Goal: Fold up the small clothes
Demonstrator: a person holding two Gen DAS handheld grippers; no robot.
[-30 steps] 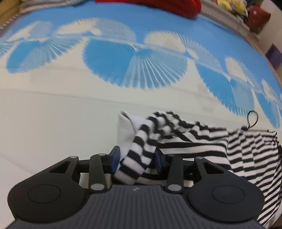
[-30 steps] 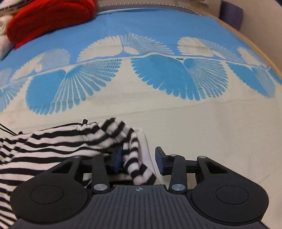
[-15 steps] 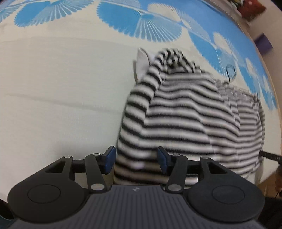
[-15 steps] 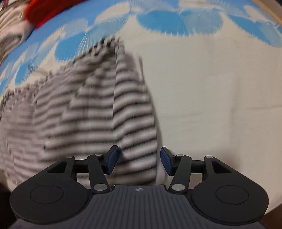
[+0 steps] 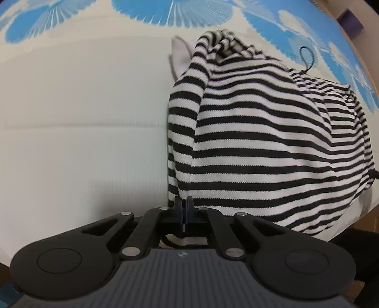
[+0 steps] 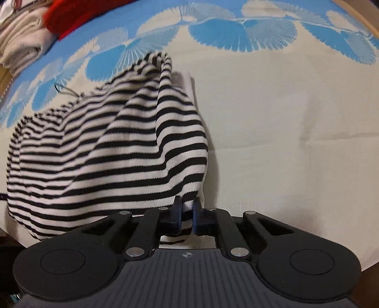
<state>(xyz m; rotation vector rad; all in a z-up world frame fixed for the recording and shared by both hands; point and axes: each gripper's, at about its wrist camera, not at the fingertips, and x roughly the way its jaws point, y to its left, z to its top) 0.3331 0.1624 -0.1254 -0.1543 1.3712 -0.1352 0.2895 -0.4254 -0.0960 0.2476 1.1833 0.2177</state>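
While the black-and-white striped knit garment [image 5: 260, 132] lies bunched on the cream and blue fan-patterned cloth [image 5: 83, 106] covering the counter, both claws grip its near hem. Left claw [image 5: 183, 208]: jaws pressed together on the near left corner, with striped fabric showing behind the pads. Right claw [image 6: 187, 209]: jaws nearly together, pinching a fold of the near right corner. White lining or inner layer [image 5: 181, 55] pokes out at the far left edge. Thin dark cord loop [image 5: 306, 58] sits at the far side of the garment.

Judgement: the grasp for a fold is complete and the lift has not happened yet. Next move calls for raising both corners together, keeping the hem taut between the claws, and carrying it toward the far edge. Uneven pull would likely skew the fold.

Folded beige towels [image 6: 21, 47] and a red fabric item [image 6: 78, 16] sit at the far left, well apart.
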